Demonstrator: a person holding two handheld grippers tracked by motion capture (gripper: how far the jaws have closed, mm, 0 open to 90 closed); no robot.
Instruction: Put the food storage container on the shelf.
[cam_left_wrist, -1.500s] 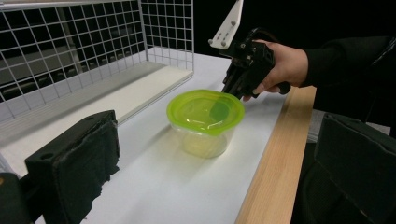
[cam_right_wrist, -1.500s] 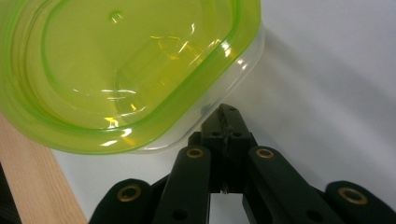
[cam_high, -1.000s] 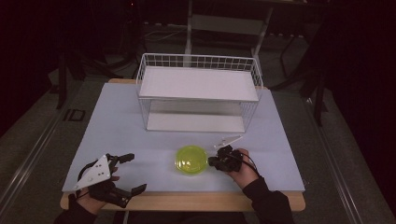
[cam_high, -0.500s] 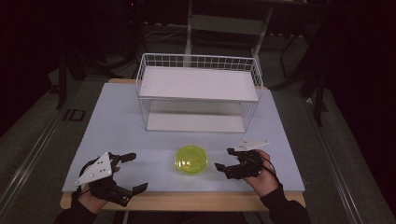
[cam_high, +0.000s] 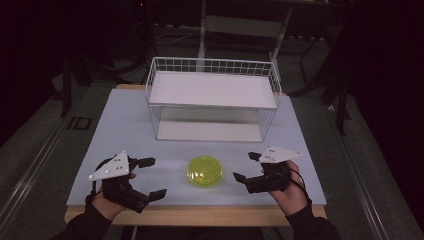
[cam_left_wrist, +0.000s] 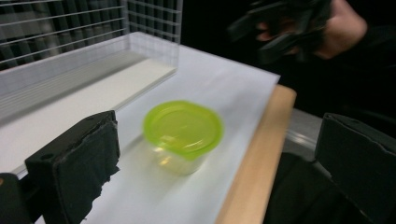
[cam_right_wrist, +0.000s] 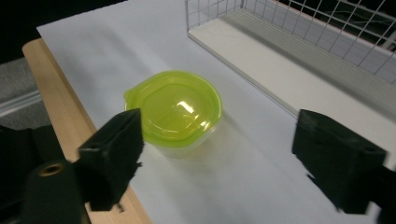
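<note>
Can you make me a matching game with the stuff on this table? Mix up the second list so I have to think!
Things:
1. container
2. wire rack
3. left gripper
4. right gripper

Clues:
A. white, at the back of the table
B. open, to the right of the green lid
C. clear, with a lime-green lid
D. open, near the table's front left corner

Pairs: 1-C, 2-A, 3-D, 4-B

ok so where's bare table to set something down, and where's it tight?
Free: the strip between the wire rack and the green-lidded container, and the table's far-left part beside the rack. Tight: the near edge, where the left tongs and right tongs, both open, flank the container.
</note>
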